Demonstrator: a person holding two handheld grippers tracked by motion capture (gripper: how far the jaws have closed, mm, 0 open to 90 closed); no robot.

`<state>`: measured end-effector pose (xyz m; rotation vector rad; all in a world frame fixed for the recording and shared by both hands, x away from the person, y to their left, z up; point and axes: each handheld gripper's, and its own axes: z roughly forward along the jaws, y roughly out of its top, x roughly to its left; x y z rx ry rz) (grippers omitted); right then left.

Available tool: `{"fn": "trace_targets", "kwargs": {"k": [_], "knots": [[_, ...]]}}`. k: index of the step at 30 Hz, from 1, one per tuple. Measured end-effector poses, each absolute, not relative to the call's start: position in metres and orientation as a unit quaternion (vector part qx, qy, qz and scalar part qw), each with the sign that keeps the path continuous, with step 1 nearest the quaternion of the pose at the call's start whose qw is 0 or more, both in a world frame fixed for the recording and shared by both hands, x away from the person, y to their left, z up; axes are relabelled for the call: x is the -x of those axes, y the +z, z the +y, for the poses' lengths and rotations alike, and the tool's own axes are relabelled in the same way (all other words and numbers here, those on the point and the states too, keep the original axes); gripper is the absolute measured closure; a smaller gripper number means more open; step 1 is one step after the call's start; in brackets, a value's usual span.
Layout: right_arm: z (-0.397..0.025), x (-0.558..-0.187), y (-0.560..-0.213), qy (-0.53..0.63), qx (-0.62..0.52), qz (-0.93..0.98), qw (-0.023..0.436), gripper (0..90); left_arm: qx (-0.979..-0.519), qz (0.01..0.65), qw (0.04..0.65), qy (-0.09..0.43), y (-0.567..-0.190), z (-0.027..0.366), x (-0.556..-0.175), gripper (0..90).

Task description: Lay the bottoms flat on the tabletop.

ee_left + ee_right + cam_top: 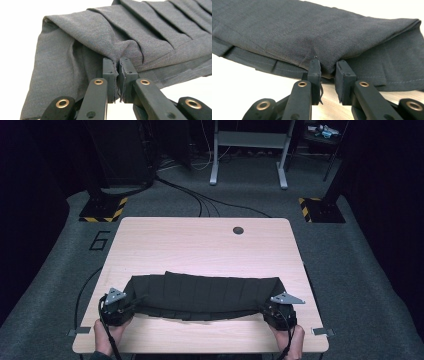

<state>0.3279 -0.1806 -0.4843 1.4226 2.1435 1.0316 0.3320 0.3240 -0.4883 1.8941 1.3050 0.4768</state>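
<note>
1. We see a dark grey pleated skirt (202, 295) stretched sideways across the near half of the pale wooden counter (200, 245), folded over on itself so a second layer peeks out along its near edge.
2. Our left gripper (125, 306) sits at the skirt's left end, close to the counter's near left corner, with the hand (107, 335) behind it coming in over the near edge.
3. In the left gripper view the jaws are clenched on a pinch of the skirt (130, 35): the two pads stand almost together with a thin fold of cloth and a frayed thread between them, and the fabric drapes down to the left of the left gripper (118, 75).
4. Our right gripper (272, 307) holds the skirt's right end, near the counter's near right corner, its hand (292, 340) also at the near edge.
5. In the right gripper view the jaws of the right gripper (327, 75) stand a little wider apart but are grasping the edge of the skirt (312, 30), which bunches down between the pads; a loose thread hangs off the left pad.
6. The pleats run from front to back across the top layer, and the cloth sags slightly between the two grippers.
7. A round hole (238, 230) sits in the counter near its far edge, well apart from the skirt.
</note>
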Motion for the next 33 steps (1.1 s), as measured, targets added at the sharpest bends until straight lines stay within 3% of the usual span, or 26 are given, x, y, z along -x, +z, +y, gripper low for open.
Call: {"fn": "trace_targets", "kwargs": {"k": [10, 17, 26, 33], "knots": [[-0.188, -0.312, -0.466, 0.385, -0.497, 0.752, 0.196, 77.9, -0.749, 0.493, 0.401, 0.189, -0.473, 0.324, -0.316, 86.9], [-0.19, -0.326, -0.444, 0.395, -0.49, 0.75, 0.206, 78.6, -0.746, 0.485, 0.41, 0.199, -0.453, 0.323, -0.333, 87.2], [-0.188, -0.381, -0.414, 0.384, -0.488, 0.755, 0.211, 79.1, -0.748, 0.483, 0.409, 0.199, -0.428, 0.323, -0.389, 87.2], [-0.181, -0.452, -0.408, 0.346, -0.519, 0.756, 0.2, 77.8, -0.745, 0.508, 0.382, 0.202, -0.425, 0.314, -0.448, 86.5]]}}
